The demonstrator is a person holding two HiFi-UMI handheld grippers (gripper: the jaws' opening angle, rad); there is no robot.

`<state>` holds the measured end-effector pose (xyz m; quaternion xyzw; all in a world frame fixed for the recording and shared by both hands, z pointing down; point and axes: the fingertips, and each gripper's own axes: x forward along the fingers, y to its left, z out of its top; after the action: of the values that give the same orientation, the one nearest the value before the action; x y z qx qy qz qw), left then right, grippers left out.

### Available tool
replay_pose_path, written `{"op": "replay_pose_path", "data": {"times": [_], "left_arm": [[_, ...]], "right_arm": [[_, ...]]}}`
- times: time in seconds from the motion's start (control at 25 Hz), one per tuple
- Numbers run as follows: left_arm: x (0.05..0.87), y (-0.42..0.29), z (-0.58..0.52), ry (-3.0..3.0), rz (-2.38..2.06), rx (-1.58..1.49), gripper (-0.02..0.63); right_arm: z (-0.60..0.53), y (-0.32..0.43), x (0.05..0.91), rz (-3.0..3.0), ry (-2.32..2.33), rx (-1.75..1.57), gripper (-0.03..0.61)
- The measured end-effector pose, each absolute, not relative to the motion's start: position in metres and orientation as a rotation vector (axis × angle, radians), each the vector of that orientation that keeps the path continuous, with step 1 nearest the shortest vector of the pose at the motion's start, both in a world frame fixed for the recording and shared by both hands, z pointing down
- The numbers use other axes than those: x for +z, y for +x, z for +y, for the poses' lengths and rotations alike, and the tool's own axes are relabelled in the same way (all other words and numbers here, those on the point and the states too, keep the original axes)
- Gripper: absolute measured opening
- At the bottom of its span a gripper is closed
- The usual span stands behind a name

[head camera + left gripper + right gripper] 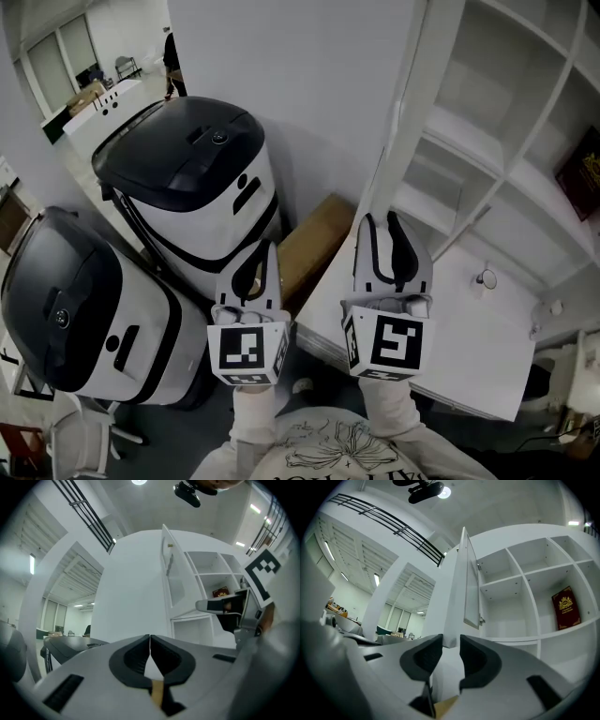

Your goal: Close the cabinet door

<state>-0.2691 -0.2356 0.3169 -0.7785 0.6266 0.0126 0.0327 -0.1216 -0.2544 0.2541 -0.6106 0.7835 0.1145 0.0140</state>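
Note:
The white cabinet door (398,122) stands swung open and is seen edge-on from the head view. My right gripper (380,218) is level at its lower free edge. In the right gripper view the door (464,588) comes down to the right gripper (451,639), whose jaws stand apart with the door's edge filling the gap at their tips; no pressing shows. My left gripper (269,248) is shut and empty, to the left of the door. Its jaws meet in the left gripper view (150,638), which faces the door (168,569) from farther off.
Two big black-and-white machines (187,159) (75,300) crowd the left. A cardboard box (314,239) lies on the floor by the wall. Open white shelves (525,103) hold a red book (566,607). A low white surface (450,319) lies below them.

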Motion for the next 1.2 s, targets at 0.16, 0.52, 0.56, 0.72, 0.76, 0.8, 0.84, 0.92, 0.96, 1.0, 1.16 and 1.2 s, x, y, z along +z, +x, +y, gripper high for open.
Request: {"op": "replay_pose_path", "data": {"times": [0.16,0.52,0.56,0.72,0.76,0.8,0.84,0.92,0.96,1.0,1.16,1.2], "left_arm": [[0.322,-0.247,-0.241,-2.462,1.866,0.039,0.005],[0.327,-0.211,-0.248,-2.558,1.775,0.039,0.005],[0.327,-0.207,-0.248,-2.566,1.766,0.040,0.005],[0.327,-0.191,-0.250,-2.590,1.732,0.040,0.005],[0.327,-0.187,-0.250,-2.594,1.725,0.041,0.005],[0.327,-0.183,-0.250,-2.598,1.720,0.042,0.005],[0.327,-0.179,-0.251,-2.602,1.715,0.044,0.005],[0.326,-0.169,-0.252,-2.614,1.701,0.045,0.005],[0.325,-0.163,-0.252,-2.620,1.693,0.045,0.005],[0.325,-0.158,-0.253,-2.625,1.686,0.045,0.005],[0.323,-0.142,-0.255,-2.630,1.670,0.041,0.005],[0.323,-0.139,-0.256,-2.630,1.671,0.041,0.005]], "right_arm": [[-0.250,-0.108,0.256,2.433,-1.904,0.329,0.078],[-0.245,-0.073,0.257,2.384,-1.962,0.300,0.069],[-0.244,-0.068,0.257,2.372,-1.974,0.298,0.067],[-0.243,-0.042,0.257,2.322,-2.031,0.279,0.064],[-0.243,-0.037,0.257,2.316,-2.044,0.272,0.063],[-0.243,-0.032,0.256,2.313,-2.054,0.265,0.064],[-0.243,-0.028,0.257,2.315,-2.057,0.260,0.064],[-0.244,-0.020,0.257,2.324,-2.052,0.252,0.063],[-0.244,-0.016,0.257,2.329,-2.047,0.250,0.063],[-0.245,-0.013,0.257,2.332,-2.042,0.247,0.064],[-0.248,0.003,0.257,2.330,-2.035,0.222,0.064],[-0.249,0.007,0.257,2.328,-2.035,0.214,0.064]]}}
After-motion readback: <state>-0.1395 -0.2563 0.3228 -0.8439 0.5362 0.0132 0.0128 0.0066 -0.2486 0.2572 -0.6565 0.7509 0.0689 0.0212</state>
